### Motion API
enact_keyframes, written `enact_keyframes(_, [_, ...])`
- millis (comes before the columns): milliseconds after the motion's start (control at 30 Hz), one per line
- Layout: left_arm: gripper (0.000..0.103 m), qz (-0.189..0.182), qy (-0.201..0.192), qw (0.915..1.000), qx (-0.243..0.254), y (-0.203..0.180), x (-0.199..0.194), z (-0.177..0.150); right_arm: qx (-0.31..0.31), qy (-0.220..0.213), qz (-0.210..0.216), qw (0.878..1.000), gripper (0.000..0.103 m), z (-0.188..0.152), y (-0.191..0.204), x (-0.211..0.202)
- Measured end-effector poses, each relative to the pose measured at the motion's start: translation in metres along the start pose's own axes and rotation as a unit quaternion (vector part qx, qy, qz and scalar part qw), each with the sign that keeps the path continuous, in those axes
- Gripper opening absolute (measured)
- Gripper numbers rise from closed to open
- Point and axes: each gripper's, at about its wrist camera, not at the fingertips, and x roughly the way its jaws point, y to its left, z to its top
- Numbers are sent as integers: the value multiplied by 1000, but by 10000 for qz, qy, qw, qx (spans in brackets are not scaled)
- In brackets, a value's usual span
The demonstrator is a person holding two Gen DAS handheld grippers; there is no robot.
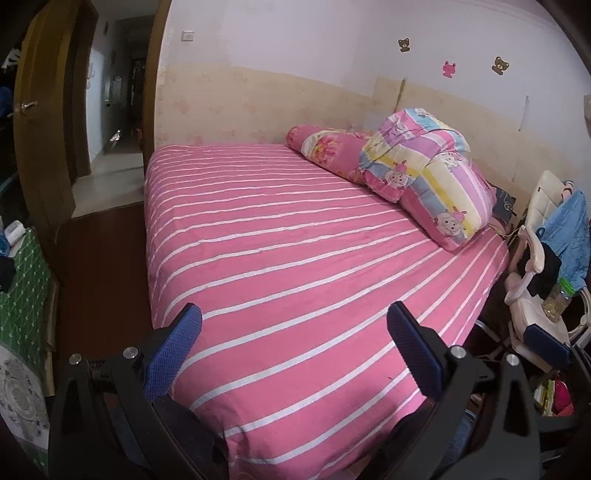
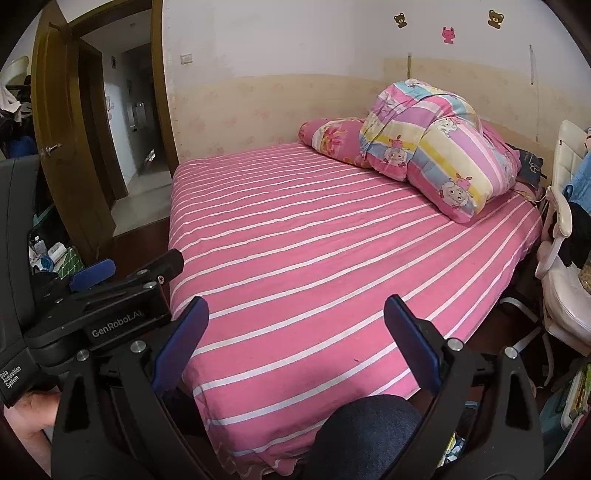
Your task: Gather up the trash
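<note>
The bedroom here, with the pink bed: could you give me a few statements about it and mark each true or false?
1. The bed sheet is pink with white stripes. True.
2. Both grippers are clamped on trash. False: the left gripper and right gripper are open and empty.
3. The folded quilt lies near the wall. True.
4. The door is shut. False: it stands open to a hallway.
5. The wall stickers are stars. False: they are animal figures.

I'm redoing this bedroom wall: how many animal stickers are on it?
3, in a row high on the wall above the bedding: a brown bear on the left, a pink one in the middle, and a brown bear on the right. More may lie outside the view.
</note>
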Motion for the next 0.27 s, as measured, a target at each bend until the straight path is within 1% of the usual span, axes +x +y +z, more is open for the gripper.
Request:
enact_keyframes(67, [97,-67,107,9999,-24,-1,0,0,-2,-6,-23,10000,95,0,-4,-1])
enact_keyframes(267, [97,-32,95,9999,45,-9,-9,-2,6,-50,-45,10000,95,-3,-11,-13])
